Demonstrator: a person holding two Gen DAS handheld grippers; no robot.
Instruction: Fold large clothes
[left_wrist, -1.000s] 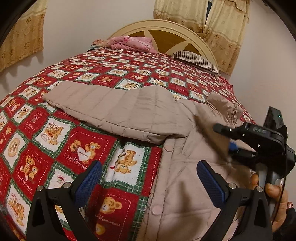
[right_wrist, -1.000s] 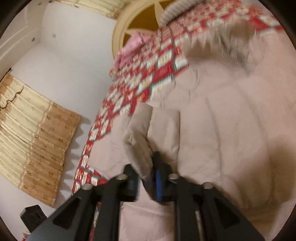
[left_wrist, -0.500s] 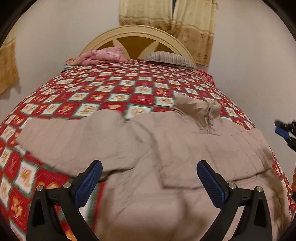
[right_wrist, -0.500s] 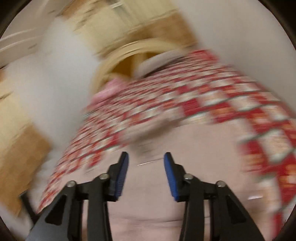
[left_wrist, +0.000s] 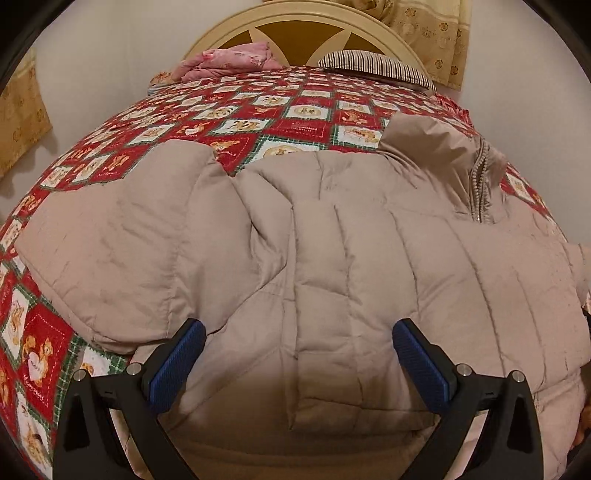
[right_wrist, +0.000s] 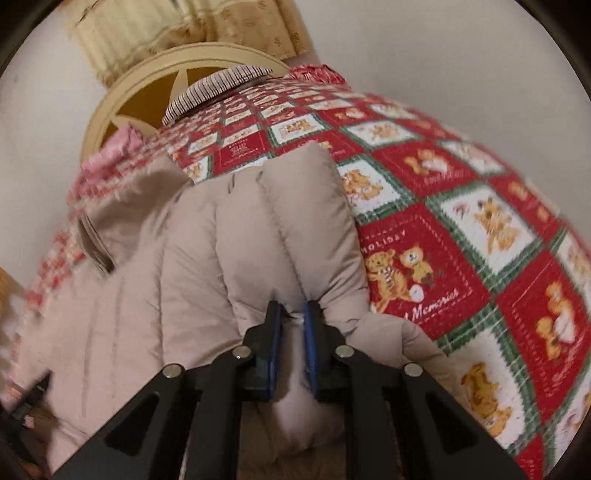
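Right tongs (right_wrist: 291, 321) were clamped on the jacket (left_wrist: 351, 258) sleeve, left tongs (left_wrist: 295, 354) gaped; next, probably folding the sleeve inward.

A bed under a red teddy-bear patchwork quilt (left_wrist: 236, 125) meets a cream arched wooden headboard (left_wrist: 295, 22); yellow patterned curtains (right_wrist: 184, 29) hang on white walls.

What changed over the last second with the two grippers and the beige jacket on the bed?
The right gripper let go of the fold it held a second ago, opened, moved to the jacket's right side and has now shut on a puffy section there. The left gripper swung from the bedspread edge to over the jacket's body. It stayed open and empty; the jacket still lies spread out.
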